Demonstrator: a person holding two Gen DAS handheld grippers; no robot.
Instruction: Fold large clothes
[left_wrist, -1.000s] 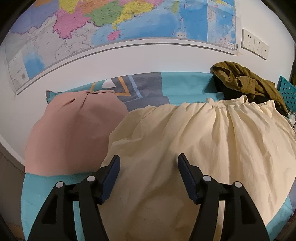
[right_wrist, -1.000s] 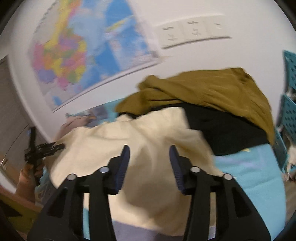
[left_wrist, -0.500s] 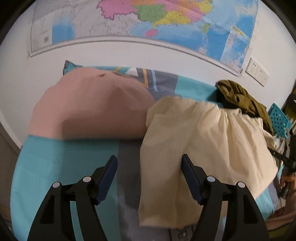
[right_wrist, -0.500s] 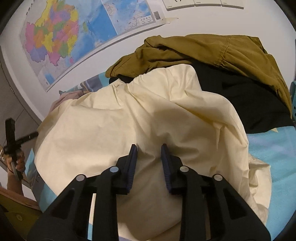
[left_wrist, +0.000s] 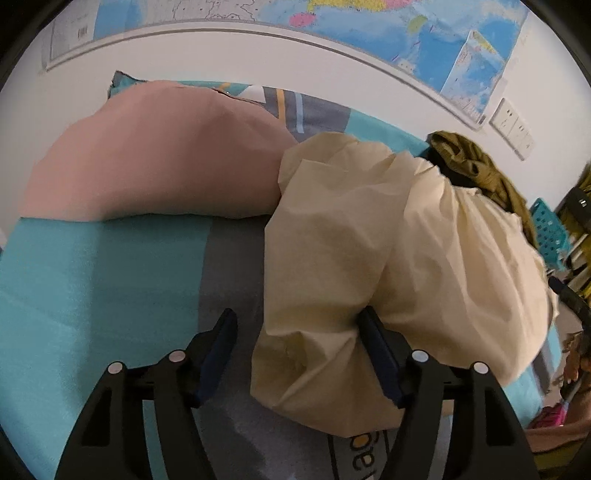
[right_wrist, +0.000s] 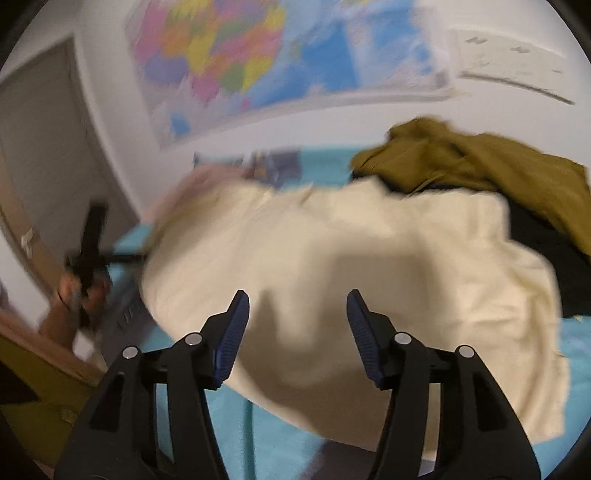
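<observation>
A large cream garment (left_wrist: 399, 258) lies bunched on the teal and grey bed (left_wrist: 92, 280); it also shows in the right wrist view (right_wrist: 362, 266). My left gripper (left_wrist: 303, 354) is open at the garment's near left corner, and a fold of cloth lies between its fingers against the right one. My right gripper (right_wrist: 295, 332) is open and empty just above the garment's near edge. The right wrist view is blurred.
A pink pillow (left_wrist: 155, 162) lies at the bed's head on the left. An olive garment (right_wrist: 480, 166) on a black one (right_wrist: 539, 243) is piled at the back right. A wall map (left_wrist: 369, 33), sockets (left_wrist: 513, 125) and a teal crate (left_wrist: 550, 229) are behind.
My right gripper has opened from nearly shut and pulled back from the cream garment. My left gripper has moved in on the garment's left corner, and the cloth is more bunched.
</observation>
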